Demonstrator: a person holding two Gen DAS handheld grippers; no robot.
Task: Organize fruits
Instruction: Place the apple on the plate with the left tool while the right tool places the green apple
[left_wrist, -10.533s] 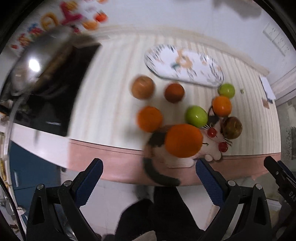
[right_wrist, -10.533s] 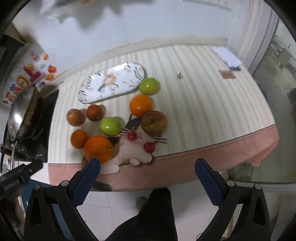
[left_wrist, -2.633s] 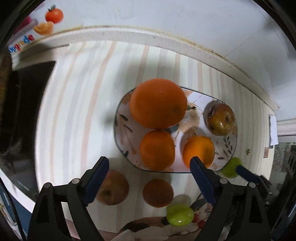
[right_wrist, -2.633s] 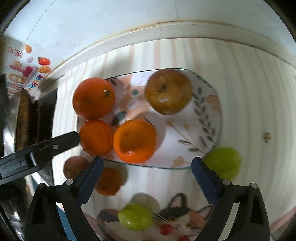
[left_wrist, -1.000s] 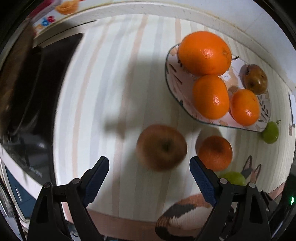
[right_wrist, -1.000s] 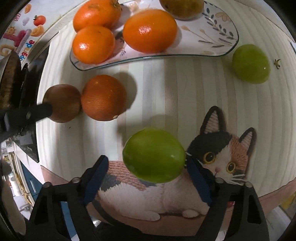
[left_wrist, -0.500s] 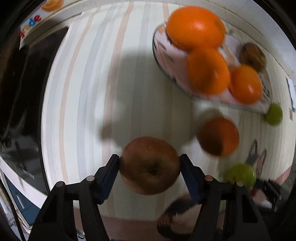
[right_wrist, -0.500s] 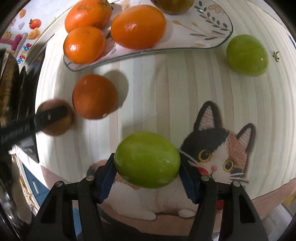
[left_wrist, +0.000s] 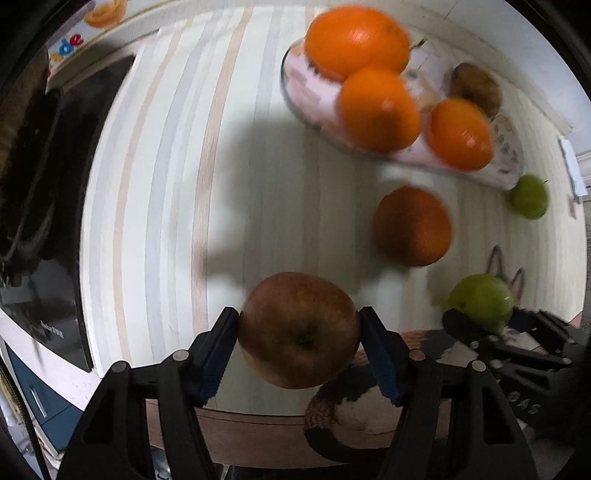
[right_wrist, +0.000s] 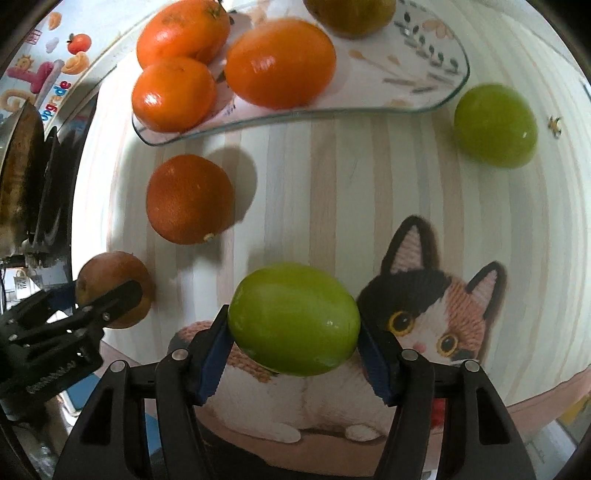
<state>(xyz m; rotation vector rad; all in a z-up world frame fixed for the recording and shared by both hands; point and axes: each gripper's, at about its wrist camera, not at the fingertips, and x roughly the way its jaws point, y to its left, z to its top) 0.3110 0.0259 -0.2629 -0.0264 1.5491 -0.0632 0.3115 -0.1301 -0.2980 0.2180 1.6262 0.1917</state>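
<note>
My left gripper (left_wrist: 298, 350) is shut on a brown-red apple (left_wrist: 298, 328) and holds it above the striped tabletop near its front edge. My right gripper (right_wrist: 293, 345) is shut on a green apple (right_wrist: 293, 318) over the cat picture (right_wrist: 417, 306). The oval patterned plate (right_wrist: 424, 77) at the back holds three oranges (right_wrist: 279, 62) and a brown fruit (right_wrist: 351, 16). A dark orange (right_wrist: 189, 199) and a second green apple (right_wrist: 495, 125) lie loose on the table. The left gripper with its apple (right_wrist: 114, 288) shows at the left of the right wrist view.
A black cooktop (left_wrist: 51, 206) with a pan lies at the table's left end. Colourful stickers (right_wrist: 44, 74) are on the wall behind. The table's pink front edge (left_wrist: 258, 428) is just below my grippers.
Both grippers closed on their fruits about half a second ago and have now lifted them slightly. The view has shifted a little toward the plate.
</note>
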